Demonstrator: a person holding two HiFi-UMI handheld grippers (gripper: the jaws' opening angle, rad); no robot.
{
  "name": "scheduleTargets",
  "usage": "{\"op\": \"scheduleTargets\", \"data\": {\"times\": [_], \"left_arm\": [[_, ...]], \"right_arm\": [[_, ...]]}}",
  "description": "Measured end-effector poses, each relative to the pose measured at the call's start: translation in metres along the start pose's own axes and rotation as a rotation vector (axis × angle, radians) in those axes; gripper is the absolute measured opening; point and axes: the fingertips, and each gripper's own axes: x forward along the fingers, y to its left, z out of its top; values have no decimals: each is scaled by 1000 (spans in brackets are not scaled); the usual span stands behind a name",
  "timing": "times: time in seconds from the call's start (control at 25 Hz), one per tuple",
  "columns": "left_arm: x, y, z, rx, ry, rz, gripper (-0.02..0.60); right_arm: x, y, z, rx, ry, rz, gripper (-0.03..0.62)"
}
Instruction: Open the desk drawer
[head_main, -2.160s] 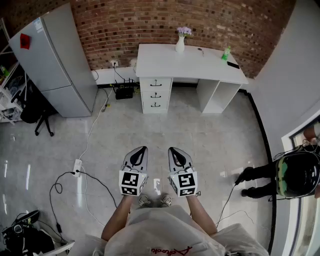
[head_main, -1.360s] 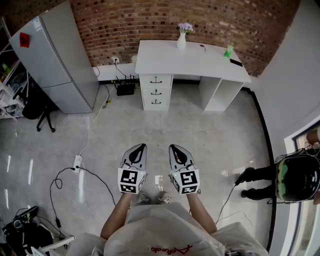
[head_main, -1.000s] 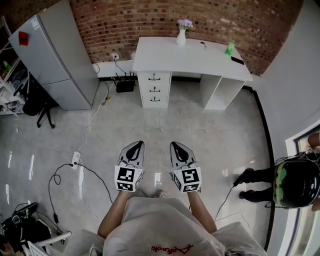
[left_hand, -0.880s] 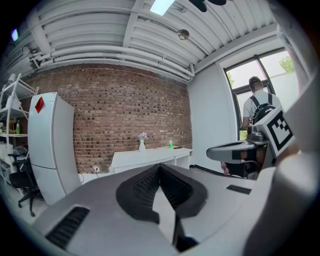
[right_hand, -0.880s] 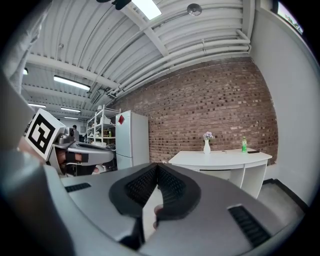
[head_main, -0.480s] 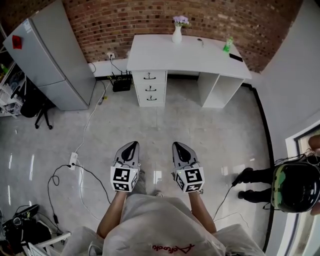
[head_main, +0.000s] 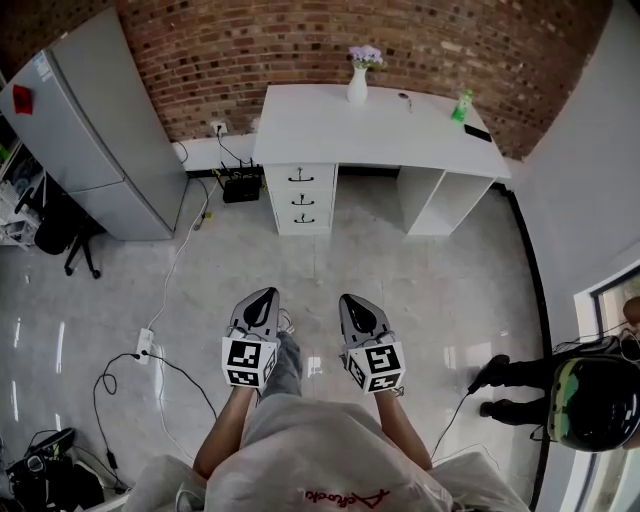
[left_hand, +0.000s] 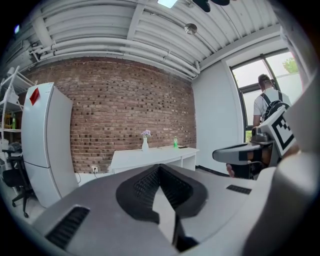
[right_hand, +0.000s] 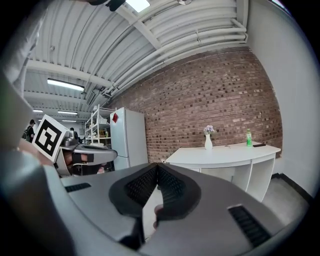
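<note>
The white desk (head_main: 390, 125) stands against the brick wall at the far end of the room. Its stack of three drawers (head_main: 300, 200) with black handles is under the left side, all pushed in. My left gripper (head_main: 265, 295) and right gripper (head_main: 350, 299) hang side by side in front of me, well short of the desk, both pointing at it. Each has its jaws together with nothing between them. The desk (left_hand: 150, 158) shows far off in the left gripper view past the left gripper (left_hand: 160, 168); the right gripper view shows the desk (right_hand: 225, 152) beyond the right gripper (right_hand: 157, 167).
A grey fridge (head_main: 90, 130) stands left of the desk, with a black office chair (head_main: 60, 225) beside it. A power strip and cables (head_main: 145, 345) lie on the tiled floor at left. A vase (head_main: 357, 85), a green bottle (head_main: 462, 103) and a phone sit on the desk. A person in a helmet (head_main: 590, 400) stands at right.
The desk has come somewhat nearer in the head view. Both grippers went forward together, still side by side and shut. A leg in jeans now shows between them.
</note>
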Motion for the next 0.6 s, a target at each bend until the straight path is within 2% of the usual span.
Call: {"op": "scheduleTargets", "data": {"times": [0.2,0.6], "left_arm": [[56,52,9,-19,7,-21,12],[181,149,42,-7,4,-83,12]], "right_arm": [[74,-4,13,-20,30,13,17],[233,-35,46,-26,65,1,17]]}}
